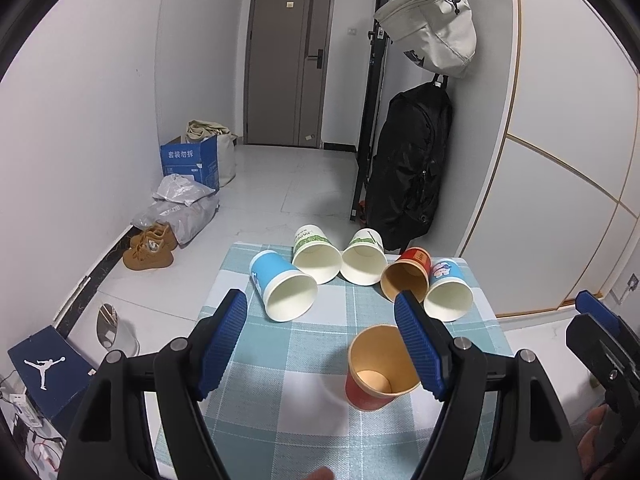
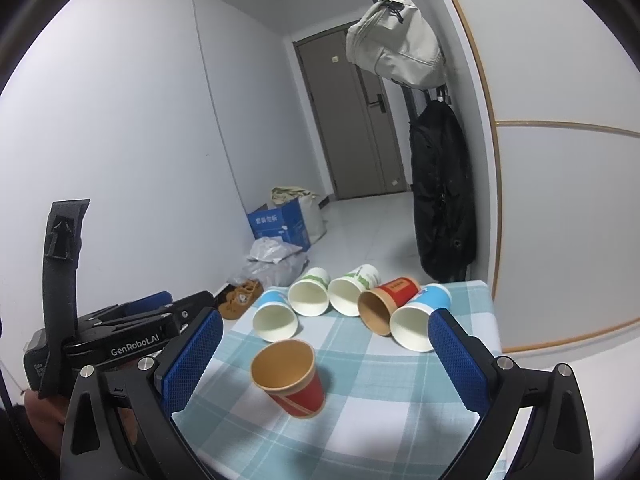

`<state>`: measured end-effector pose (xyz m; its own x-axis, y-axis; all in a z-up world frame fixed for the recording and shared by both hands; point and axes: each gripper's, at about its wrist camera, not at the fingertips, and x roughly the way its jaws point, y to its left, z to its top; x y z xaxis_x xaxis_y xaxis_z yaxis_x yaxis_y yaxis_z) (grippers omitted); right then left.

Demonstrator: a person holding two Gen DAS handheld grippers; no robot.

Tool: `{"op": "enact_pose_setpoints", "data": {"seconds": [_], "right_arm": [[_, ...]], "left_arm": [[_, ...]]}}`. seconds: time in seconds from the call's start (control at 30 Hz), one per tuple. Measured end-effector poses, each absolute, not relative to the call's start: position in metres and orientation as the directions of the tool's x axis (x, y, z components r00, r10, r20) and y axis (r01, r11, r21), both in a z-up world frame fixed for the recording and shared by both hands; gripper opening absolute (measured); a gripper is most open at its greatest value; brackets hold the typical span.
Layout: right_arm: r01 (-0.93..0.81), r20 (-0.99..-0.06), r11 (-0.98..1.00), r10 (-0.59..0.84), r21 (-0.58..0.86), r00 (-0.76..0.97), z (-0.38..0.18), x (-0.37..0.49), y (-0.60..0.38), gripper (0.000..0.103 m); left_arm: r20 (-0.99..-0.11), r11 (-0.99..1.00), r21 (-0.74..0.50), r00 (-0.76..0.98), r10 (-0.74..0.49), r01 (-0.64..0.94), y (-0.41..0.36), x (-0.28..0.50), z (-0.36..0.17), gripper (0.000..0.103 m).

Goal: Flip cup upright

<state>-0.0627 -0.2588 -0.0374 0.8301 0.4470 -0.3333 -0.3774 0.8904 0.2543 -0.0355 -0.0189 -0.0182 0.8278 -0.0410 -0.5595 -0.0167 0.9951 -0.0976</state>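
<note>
A red paper cup [image 1: 378, 372] [image 2: 294, 380] stands upright on the checked tablecloth [image 1: 280, 360] [image 2: 380, 392], mouth up. Behind it several cups lie on their sides in a row: a blue one [image 1: 280, 286] [image 2: 274, 316], two green-and-white ones [image 1: 316, 256] [image 1: 362, 260], a red one [image 1: 406, 276] [image 2: 386, 302] and a blue pictured one [image 1: 448, 290] [image 2: 418, 320]. My left gripper [image 1: 320, 332] is open above the table, its right finger beside the upright cup. My right gripper [image 2: 326, 354] is open and empty, apart from the cup.
The small table's far edge is just behind the lying cups. On the floor at left are brown shoes [image 1: 150, 246], parcels, a blue carton [image 1: 192, 162] and a dark shoebox [image 1: 48, 368]. A black bag [image 1: 412, 164] and a beige bag hang at the right wall.
</note>
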Motion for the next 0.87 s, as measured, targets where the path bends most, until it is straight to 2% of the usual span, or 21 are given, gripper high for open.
{"op": "enact_pose_setpoints", "data": {"seconds": [0.87], "right_arm": [[-0.360, -0.355, 0.890, 0.444, 0.278, 0.823, -0.0411, -0.0585, -0.2603, 0.103]], "left_arm": [[-0.564, 0.991, -0.130, 0.821, -0.084, 0.012, -0.0203, -0.0348, -0.0173, 0.072]]}}
